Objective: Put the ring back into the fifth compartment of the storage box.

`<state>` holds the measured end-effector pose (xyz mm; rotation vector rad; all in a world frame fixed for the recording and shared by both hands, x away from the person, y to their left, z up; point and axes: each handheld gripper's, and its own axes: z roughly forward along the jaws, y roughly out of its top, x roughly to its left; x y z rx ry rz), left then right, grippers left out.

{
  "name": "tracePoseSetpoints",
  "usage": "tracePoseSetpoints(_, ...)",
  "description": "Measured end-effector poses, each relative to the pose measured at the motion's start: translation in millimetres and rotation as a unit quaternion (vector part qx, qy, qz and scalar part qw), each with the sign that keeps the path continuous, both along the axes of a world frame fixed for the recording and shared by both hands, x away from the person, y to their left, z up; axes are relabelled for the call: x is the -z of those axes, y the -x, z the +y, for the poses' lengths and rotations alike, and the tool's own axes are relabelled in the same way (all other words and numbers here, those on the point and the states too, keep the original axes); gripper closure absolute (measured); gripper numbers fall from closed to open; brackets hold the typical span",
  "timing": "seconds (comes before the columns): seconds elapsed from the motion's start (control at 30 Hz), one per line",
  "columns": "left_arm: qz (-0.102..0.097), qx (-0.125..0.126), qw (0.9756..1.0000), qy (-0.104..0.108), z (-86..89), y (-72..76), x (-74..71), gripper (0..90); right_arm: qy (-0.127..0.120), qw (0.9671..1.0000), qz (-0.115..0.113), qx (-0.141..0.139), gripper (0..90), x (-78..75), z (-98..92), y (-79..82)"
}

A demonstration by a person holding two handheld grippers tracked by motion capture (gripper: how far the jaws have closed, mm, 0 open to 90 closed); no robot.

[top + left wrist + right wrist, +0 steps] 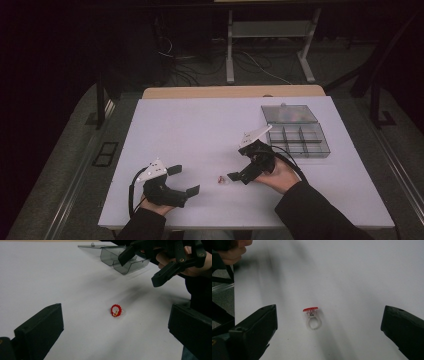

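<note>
Both tongs gape apart; the right tongs (235, 176) hover by the tiny ring (312, 317) near the bench's front edge, so a sloppy pinch could flick it away.

Two hand-held black grippers, dark sleeves

The left gripper (183, 180) and right gripper (245, 167) are matte black with blocky, flat-faced jaws; each carries a pale grey three-cornered plate on top and trails a thin black cable. Small round screws show on the right one's linkage. Both forearms wear dark long sleeves (315, 212).
</note>
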<state>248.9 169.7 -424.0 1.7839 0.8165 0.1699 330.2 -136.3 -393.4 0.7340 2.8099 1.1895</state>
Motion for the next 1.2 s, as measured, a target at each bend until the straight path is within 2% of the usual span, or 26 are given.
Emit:
tracePoseSetpoints(0.23, -0.001, 0.000, 1.0000, -0.002, -0.3, -0.2, 0.2, 0.0, 0.008, 0.9999, 0.006, -0.003, 0.2, 8.8, 4.5, -3.8)
tracePoseSetpoints(0.43, 0.000, 0.001, 1.0000, -0.001, -0.1, -0.4, 0.2, 0.0, 0.020, 0.9996, 0.004, -0.020, 0.2, 19.0, 10.2, -7.4)
tracePoseSetpoints(0.53, 0.000, 0.001, 1.0000, -0.003, -0.2, -0.6, 0.3, 0.0, 0.021, 0.9995, 0.004, -0.023, 0.2, 21.6, 12.1, -8.3)
tracePoseSetpoints(0.57, 0.000, 0.001, 1.0000, -0.003, -0.1, -0.8, 0.3, 0.0, 0.017, 0.9996, 0.012, -0.019, 0.1, 22.6, 14.1, -7.4)
tracePoseSetpoints(0.6, 0.000, 0.001, 1.0000, -0.003, 0.0, -0.9, 0.3, 0.0, 0.022, 0.9994, 0.006, -0.024, 0.2, 24.2, 14.3, -8.6)
tracePoseSetpoints(0.87, 0.000, 0.000, 1.0000, -0.004, 0.0, -1.5, 0.5, 0.0, 0.023, 0.9991, 0.011, -0.033, 0.2, 34.0, 23.2, -9.1)
tracePoseSetpoints(1.2, -0.001, -0.001, 1.0000, -0.003, 0.6, -1.7, 0.1, 0.0, 0.026, 0.9986, 0.016, -0.042, 0.2, 39.0, 31.8, -7.0)
